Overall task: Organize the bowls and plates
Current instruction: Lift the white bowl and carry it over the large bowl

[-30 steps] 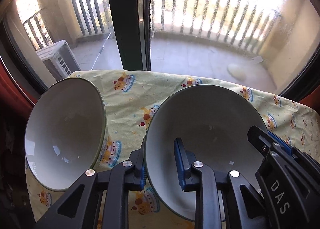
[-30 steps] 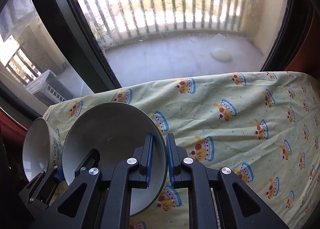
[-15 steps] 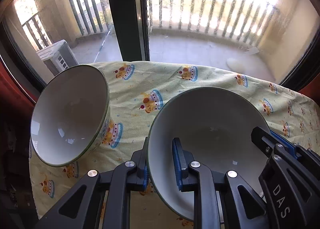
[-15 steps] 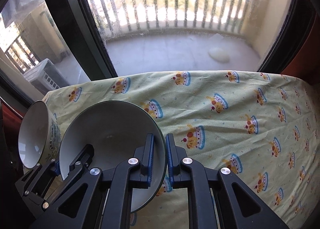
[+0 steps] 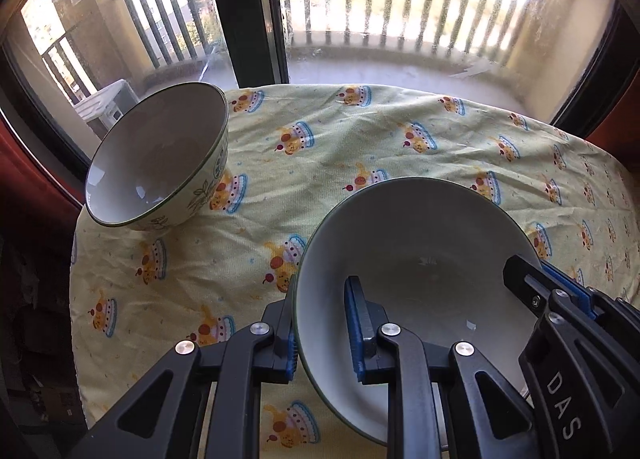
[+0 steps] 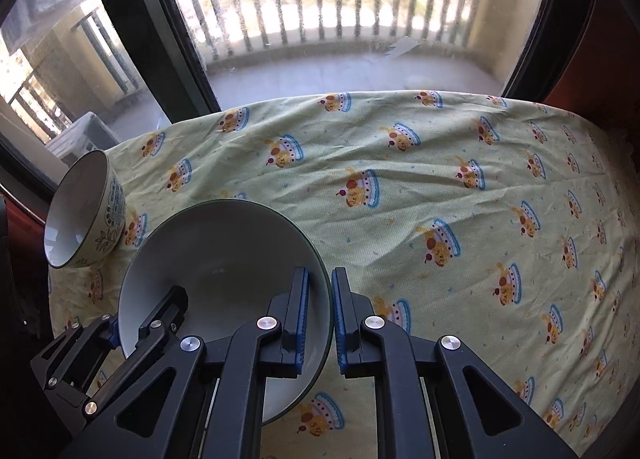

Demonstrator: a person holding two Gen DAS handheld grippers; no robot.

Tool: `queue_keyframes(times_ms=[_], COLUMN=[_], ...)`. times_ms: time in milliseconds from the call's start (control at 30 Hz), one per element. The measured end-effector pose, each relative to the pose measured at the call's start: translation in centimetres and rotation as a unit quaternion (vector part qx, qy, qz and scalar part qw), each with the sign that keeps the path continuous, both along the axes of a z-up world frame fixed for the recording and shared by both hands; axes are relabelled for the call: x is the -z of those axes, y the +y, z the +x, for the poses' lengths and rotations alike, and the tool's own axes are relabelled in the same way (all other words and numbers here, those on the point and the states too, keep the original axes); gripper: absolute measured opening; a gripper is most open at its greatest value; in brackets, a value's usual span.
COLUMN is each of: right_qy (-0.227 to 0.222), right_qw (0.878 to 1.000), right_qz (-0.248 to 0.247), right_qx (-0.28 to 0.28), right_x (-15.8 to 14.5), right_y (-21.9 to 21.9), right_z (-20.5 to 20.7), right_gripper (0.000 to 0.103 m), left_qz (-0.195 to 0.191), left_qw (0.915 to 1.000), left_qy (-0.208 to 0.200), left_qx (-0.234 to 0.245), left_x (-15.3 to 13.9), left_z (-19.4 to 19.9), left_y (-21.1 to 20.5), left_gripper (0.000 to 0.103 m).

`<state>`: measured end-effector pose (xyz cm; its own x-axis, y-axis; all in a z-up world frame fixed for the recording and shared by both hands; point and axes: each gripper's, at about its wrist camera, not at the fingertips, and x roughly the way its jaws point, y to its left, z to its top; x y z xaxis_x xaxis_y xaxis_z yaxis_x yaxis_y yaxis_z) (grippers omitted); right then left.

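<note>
- Since a second ago: wide bowl (image 5: 412,259) carried across the table (image 5: 400,147), away from the patterned bowl (image 5: 160,155); a broad strip of tablecloth (image 6: 440,199) now showing between the two where they had been side by side.
- Left hand-held gripper (image 5: 322,333): clenched on the wide bowl's left rim, one blue pad outside the wall, the other inside.
- Right hand-held gripper (image 6: 320,313): clenched on the opposite rim of the same bowl (image 6: 224,255), wall pinched between its pads.
- Wide bowl: held by both rims, tilted, apparently lifted off the cloth; contact underneath not visible.
- Patterned bowl (image 6: 80,215): standing near the far left corner of the table, close to the window (image 5: 248,11), untouched.
- Step in hand, as judged: moving the wide bowl to its place, probably further onto the free cloth to the right.
- For a clean carry: both grips kept firm and moved together, so that neither rim is twisted or pulled from the pads.
- Bowl better levelled before lowering; base set down flat on the cloth, not on an edge.
- Release only once the bowl rests by its own weight, then both hand-held grippers drawn straight off the rim.
- Wrinkled cloth liable to drag: lift rather than slide.
</note>
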<state>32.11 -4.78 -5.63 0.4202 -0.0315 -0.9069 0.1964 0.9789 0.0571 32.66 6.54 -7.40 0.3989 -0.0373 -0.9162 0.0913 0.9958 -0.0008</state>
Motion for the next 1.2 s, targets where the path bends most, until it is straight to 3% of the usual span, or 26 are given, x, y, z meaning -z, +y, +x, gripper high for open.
queue_keyframes(times_ms=[567, 1200], right_qy=[-0.013, -0.056], right_qw=[1.0, 0.998], right_qz=[-0.001, 0.018], right_qx=[0.024, -0.024], right_x=[-3.7, -8.8], right_y=[-1.0, -5.2], right_z=[-5.3, -10.4], right_gripper=[0.014, 0.014], left_qz=[-0.011, -0.021], left_qw=[0.9996, 0.9985], left_qy=[-0.022, -0.044], left_qx=[0.017, -0.025], left_x=[-3.8, -8.1], left_z=[-4.4, -9.7], left_y=[-1.4, -4.9], left_gripper=[0.018, 0.018])
